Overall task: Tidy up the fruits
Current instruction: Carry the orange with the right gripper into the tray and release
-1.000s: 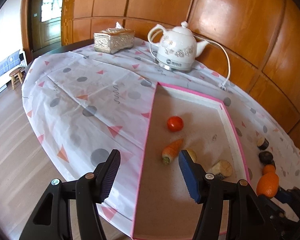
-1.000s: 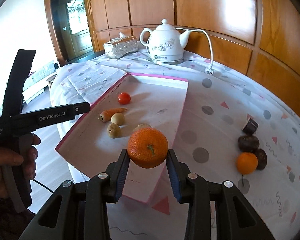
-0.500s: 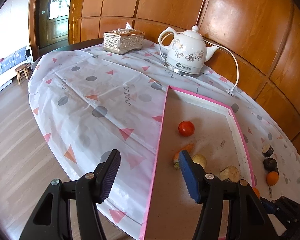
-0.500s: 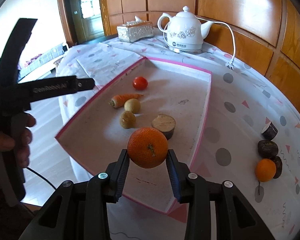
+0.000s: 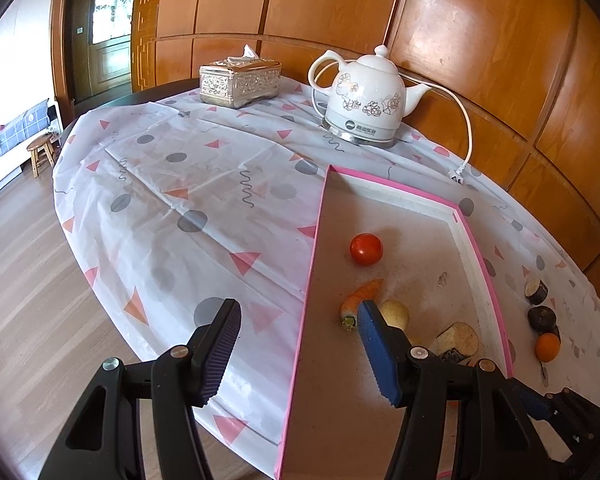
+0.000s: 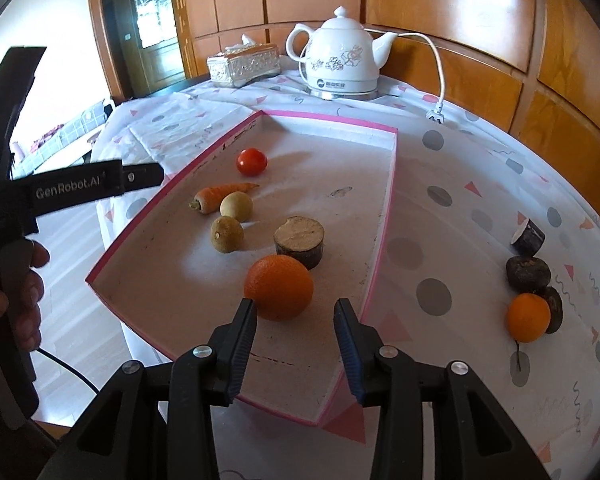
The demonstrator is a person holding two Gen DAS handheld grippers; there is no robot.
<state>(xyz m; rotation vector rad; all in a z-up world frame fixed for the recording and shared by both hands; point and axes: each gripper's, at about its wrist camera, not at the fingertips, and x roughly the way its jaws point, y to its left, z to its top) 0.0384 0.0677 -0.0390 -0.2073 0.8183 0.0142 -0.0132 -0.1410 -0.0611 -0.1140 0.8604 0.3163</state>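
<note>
Pink-edged and shallow, the tray (image 6: 382, 216) has a rough beige floor. From my right wrist camera I see its whole load, left to right: a tapered carrot (image 6: 220, 194), a glossy red tomato (image 6: 251, 161), two dull yellow-brown round fruits (image 6: 232, 222), a cut stub with a bark-like rim (image 6: 299, 241), and nearest me the pebbled orange (image 6: 279, 287), resting on the tray floor. The left wrist camera shows only part of that (the orange is hidden behind its own fingers), but it gives more of the patterned tablecloth (image 5: 172, 200), printed with grey dots and pink triangles.

Only the right view catches the hand (image 6: 24, 300) holding the left gripper's handle, and it shows most clearly the second orange (image 6: 527, 317) touching dark purple pieces (image 6: 527, 274) on the cloth, right of the tray.

My left gripper (image 5: 296, 340) stands partly open and empty over the tray's left edge. My right gripper (image 6: 296, 322) has just been opening; its ribbed pads (image 6: 244, 336) stand clear of the orange, which lies just beyond the fingertips.
</note>
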